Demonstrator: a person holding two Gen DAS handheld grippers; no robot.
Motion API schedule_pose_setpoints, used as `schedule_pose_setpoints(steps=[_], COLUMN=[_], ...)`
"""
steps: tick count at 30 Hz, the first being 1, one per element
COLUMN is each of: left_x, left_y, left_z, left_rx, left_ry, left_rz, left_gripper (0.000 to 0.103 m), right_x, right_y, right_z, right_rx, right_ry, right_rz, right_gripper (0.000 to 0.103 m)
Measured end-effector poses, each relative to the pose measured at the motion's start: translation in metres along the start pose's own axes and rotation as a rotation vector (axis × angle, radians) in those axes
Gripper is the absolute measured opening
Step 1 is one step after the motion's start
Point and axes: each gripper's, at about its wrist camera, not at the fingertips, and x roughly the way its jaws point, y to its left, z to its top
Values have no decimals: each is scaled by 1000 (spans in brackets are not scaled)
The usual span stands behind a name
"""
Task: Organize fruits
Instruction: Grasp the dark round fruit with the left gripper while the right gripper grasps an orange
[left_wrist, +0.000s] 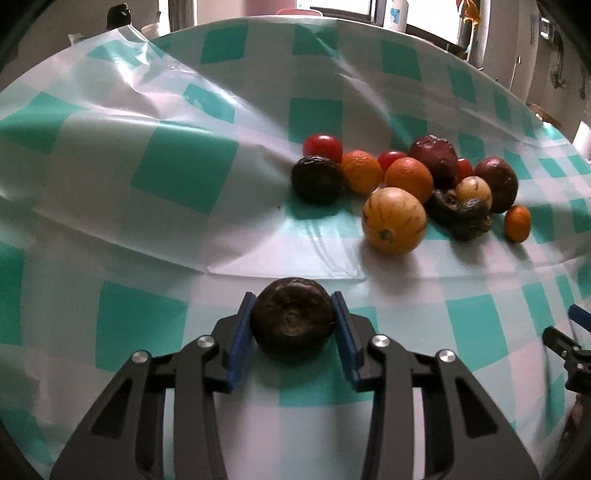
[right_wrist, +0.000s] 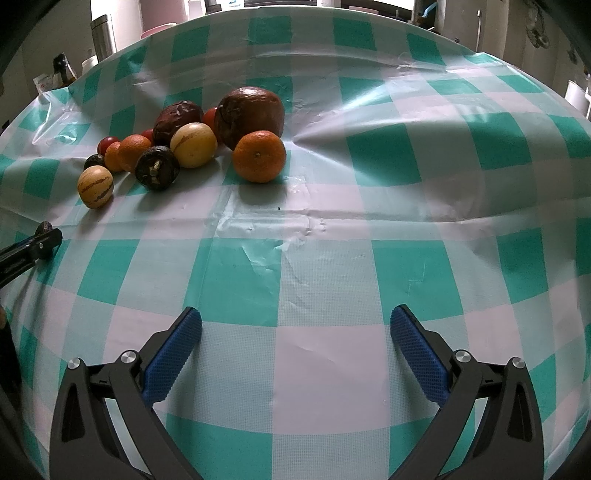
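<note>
My left gripper (left_wrist: 293, 300) is shut on a dark, wrinkled round fruit (left_wrist: 291, 326), with a blue pad pressed against each side, just above the checked cloth. Further back and to the right lies the fruit pile: a yellow striped melon (left_wrist: 393, 220), oranges (left_wrist: 409, 180), red tomatoes (left_wrist: 322, 147) and more dark wrinkled fruits (left_wrist: 317, 178). In the right wrist view the same pile sits at the upper left, with an orange (right_wrist: 259, 156) and a large brown-red fruit (right_wrist: 251, 116) nearest. My right gripper (right_wrist: 297, 314) stands open over bare cloth with nothing between its fingers.
A teal-and-white checked plastic tablecloth (right_wrist: 332, 258) covers the table, wrinkled and ridged near the far left. A metal cup (right_wrist: 103, 33) and bottles stand past the far edge. The left gripper's tip (right_wrist: 40, 245) shows at the left edge of the right wrist view.
</note>
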Motion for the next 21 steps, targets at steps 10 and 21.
schedule_pose_setpoints(steps=[10, 21], left_x=[-2, -1], left_y=[7, 10], left_z=[-2, -1], left_rx=[-36, -59], left_ry=[-6, -10], left_rz=[-44, -73], left_gripper=[41, 41], right_x=[44, 57], right_y=[12, 19], right_z=[67, 96], right_rx=[-43, 16], right_ry=[9, -49], right_rz=[16, 46], right_gripper=[91, 41])
